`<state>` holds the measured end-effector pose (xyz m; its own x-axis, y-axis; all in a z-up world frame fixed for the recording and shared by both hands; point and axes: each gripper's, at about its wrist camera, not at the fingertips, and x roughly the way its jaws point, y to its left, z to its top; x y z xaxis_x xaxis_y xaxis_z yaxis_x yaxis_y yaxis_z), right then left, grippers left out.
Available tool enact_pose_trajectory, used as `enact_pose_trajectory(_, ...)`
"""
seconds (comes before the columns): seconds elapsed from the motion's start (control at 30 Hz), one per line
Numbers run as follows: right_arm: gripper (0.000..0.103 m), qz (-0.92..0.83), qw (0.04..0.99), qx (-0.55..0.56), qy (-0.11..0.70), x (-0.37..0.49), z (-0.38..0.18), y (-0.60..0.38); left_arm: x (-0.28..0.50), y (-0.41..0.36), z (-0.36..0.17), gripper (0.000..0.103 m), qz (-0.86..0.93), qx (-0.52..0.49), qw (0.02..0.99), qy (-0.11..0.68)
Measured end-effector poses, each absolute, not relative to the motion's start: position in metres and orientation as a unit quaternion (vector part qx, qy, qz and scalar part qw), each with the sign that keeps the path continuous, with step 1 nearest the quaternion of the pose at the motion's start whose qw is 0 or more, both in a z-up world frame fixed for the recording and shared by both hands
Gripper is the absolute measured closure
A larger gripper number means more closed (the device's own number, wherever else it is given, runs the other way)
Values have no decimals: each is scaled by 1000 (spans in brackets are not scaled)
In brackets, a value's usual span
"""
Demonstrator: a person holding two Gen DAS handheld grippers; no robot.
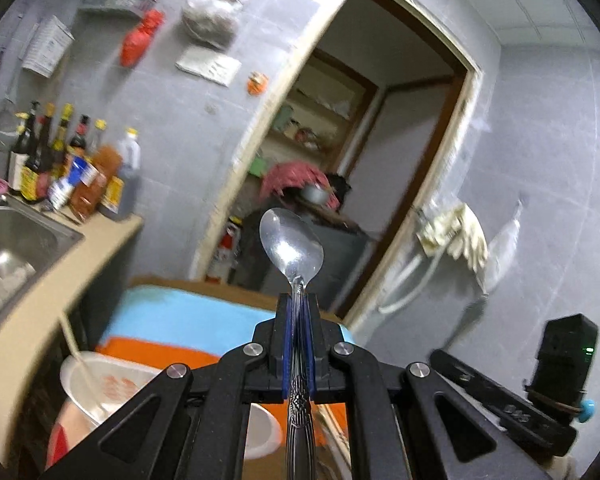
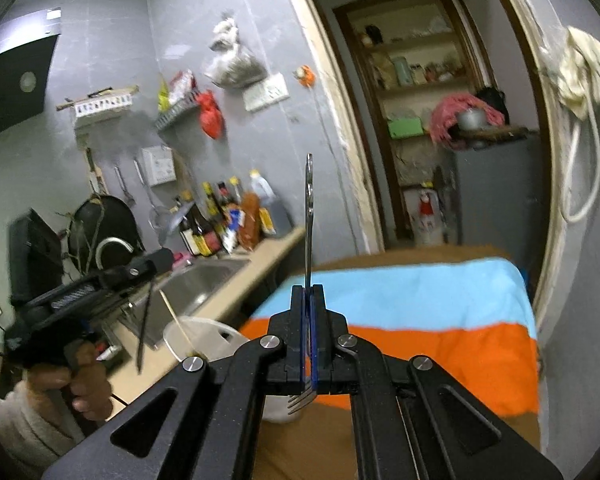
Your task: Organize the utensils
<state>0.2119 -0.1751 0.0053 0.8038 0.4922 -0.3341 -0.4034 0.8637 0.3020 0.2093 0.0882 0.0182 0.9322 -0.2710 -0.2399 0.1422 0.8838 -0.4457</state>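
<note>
The spoon [image 1: 296,256] stands with its long axis running away from the camera, bowl up and forward, patterned handle back toward the hand. The left tool [image 1: 298,304] is clamped tight on its neck. The fork [image 2: 309,216] points the other way: handle forward and up, tines [image 2: 300,402] back below the right tool [image 2: 308,294], which is closed on its shaft. Below sits a white plastic tub [image 2: 204,330] holding a chopstick [image 2: 178,326], beside the counter [image 2: 236,292] with its sink [image 2: 196,284], next to a blue and orange cloth [image 2: 420,320].
</note>
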Motion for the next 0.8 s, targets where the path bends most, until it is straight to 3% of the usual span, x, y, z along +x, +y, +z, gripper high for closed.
enact_pose_trajectory(0.4, 101, 264, 942, 85, 187, 218, 27, -84, 239, 201, -13, 97, -54, -315, 941, 112)
enact_pose_trajectory(0.8, 101, 250, 938, 65, 231, 233, -14, -49, 250, 190, -49, 97, -53, -278, 954, 101)
